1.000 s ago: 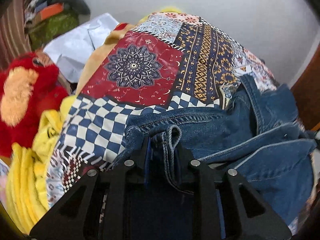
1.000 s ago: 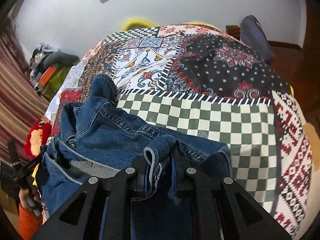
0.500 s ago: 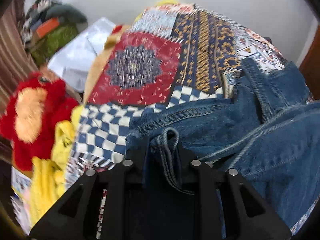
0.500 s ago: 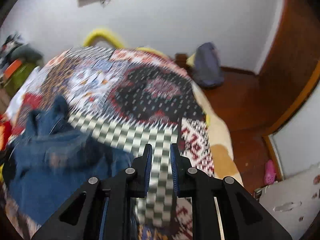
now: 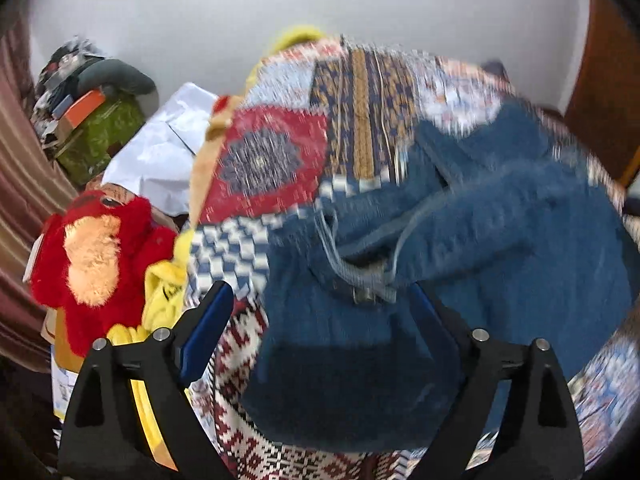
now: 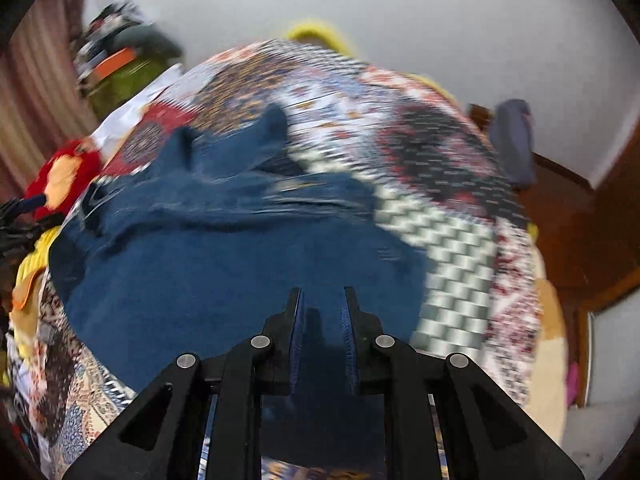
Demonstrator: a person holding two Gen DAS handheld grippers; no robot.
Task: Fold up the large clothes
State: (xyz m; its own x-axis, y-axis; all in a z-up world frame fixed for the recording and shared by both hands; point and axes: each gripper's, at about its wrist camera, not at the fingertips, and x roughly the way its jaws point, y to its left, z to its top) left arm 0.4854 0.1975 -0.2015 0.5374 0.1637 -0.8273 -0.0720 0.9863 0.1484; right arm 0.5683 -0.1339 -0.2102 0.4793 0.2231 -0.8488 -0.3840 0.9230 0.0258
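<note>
Blue denim garment [image 5: 500,248] lies bunched on the multicolour patchwork-print bedspread [image 5: 264,160], toward its near left part, no clean fold visible (both views motion-blurred). Left gripper [image 5: 320,312] has its jaws spread wide, nothing between them, denim just below and ahead. Right gripper [image 6: 322,312] has its jaws parted by a narrow gap, nothing pinched that I can see; it hovers over the near edge of the denim [image 6: 240,264].

Risks, as judgement: neither gripper holds the cloth, so the stiff, heavy denim may slump or spring open at the seams. A regrab on the bunched layers could catch only the top layer, or catch the bedspread with it and drag it. Blur makes edge picking unreliable.

View differences: left wrist shows the waistband area with a small metal buckle or button [image 5: 364,294], and the red-and-orange plush toy [image 5: 92,256] with yellow cloth [image 5: 164,288] beside the bed. Right wrist shows the garment's full spread, the green-and-white checked patch [image 6: 452,264] to its right, and the wooden floor [image 6: 568,216]; the left gripper is only faintly seen at the far left edge.
</note>
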